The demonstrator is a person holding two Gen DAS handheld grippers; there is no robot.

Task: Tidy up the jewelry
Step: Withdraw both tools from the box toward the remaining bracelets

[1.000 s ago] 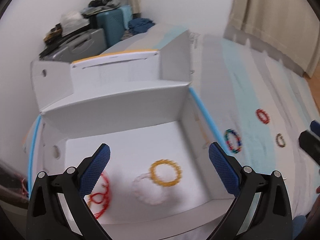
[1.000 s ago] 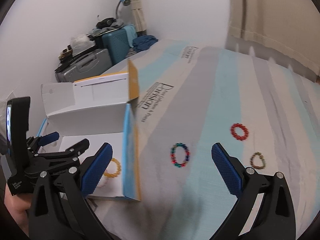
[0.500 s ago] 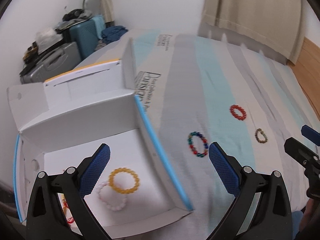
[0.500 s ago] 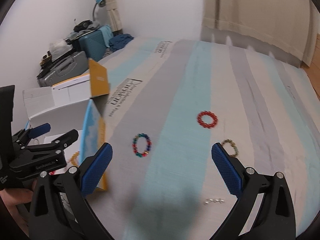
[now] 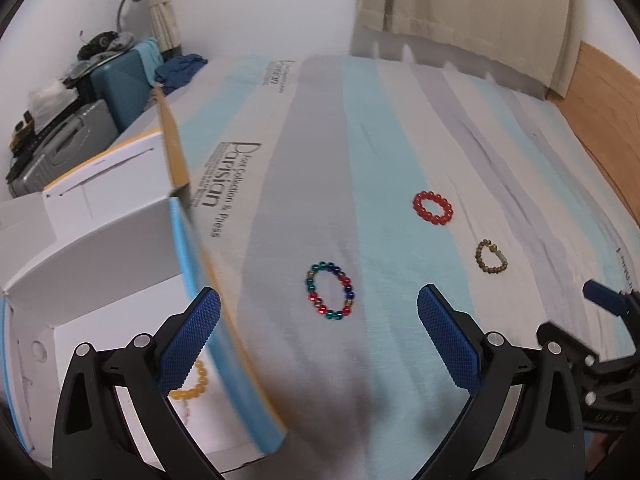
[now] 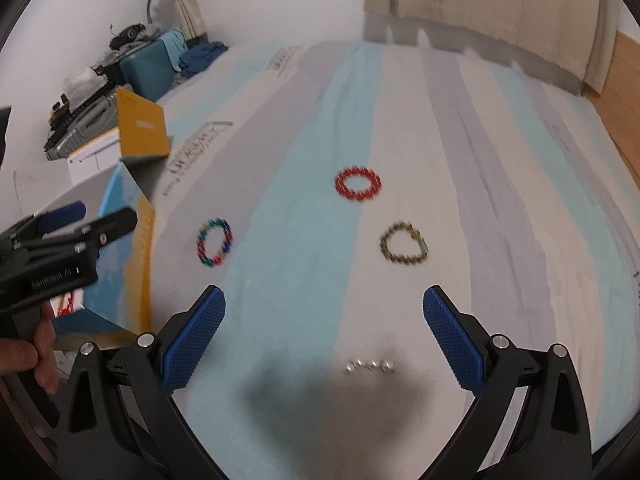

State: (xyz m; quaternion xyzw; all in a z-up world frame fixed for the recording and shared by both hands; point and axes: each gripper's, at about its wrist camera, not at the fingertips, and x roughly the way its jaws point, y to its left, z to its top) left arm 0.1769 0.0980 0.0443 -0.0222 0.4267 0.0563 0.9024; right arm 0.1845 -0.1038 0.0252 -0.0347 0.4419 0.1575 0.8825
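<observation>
Three bead bracelets lie on the striped bed cover: a multicolour one (image 5: 330, 290) (image 6: 215, 247), a red one (image 5: 433, 208) (image 6: 357, 183) and a brown one (image 5: 491, 256) (image 6: 403, 246). A short row of silver beads (image 6: 369, 366) lies just ahead of my right gripper (image 6: 324, 334), which is open and empty. My left gripper (image 5: 318, 340) is open and empty, just short of the multicolour bracelet. An open white box (image 5: 100, 248) (image 6: 120, 200) at the left holds a yellow bracelet (image 5: 192, 384), partly hidden by my left finger.
Suitcases and clutter (image 5: 80, 92) stand against the wall at the far left. A curtain (image 5: 460, 12) hangs beyond the bed and a wooden floor (image 5: 600, 92) lies at the right. The box's flaps stand upright at its far side.
Both grippers have swung right, away from the box and over the bed cover. The loose bracelets now lie ahead of the fingers, and the silver beads have come into the right view.
</observation>
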